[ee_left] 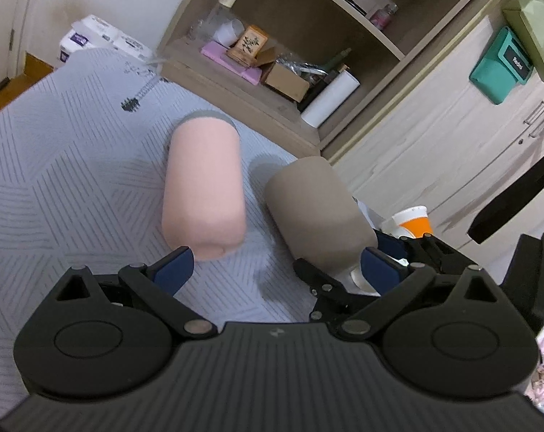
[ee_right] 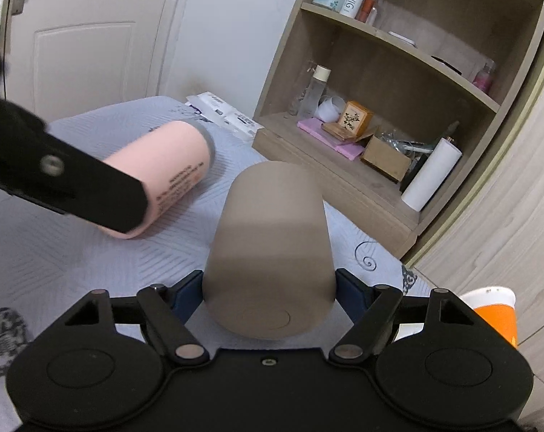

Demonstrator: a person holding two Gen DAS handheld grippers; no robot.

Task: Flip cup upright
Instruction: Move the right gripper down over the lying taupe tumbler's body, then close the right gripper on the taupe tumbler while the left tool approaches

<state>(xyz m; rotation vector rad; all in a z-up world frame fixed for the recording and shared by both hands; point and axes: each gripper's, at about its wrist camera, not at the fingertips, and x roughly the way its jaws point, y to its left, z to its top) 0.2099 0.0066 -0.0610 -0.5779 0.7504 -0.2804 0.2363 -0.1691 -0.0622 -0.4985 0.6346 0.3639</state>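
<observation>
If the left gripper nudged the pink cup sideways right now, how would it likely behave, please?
The pink cup lies on its side, a smooth cylinder, so it would probably roll. The quilted bed cover looks soft and may slow it. It looks rigid.

A white door (ee_right: pixel 84 36) stands far left; wooden shelves (ee_right: pixel 398 72) fill the far right, beside pale cabinet fronts (ee_left: pixel 434 151).

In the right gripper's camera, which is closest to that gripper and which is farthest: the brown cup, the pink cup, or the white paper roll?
1. Brown cup: right between the right gripper fingers, center.
2. Pink cup: lying on the bed, up-left.
3. White paper roll: leaning on the low shelf, far right.
</observation>
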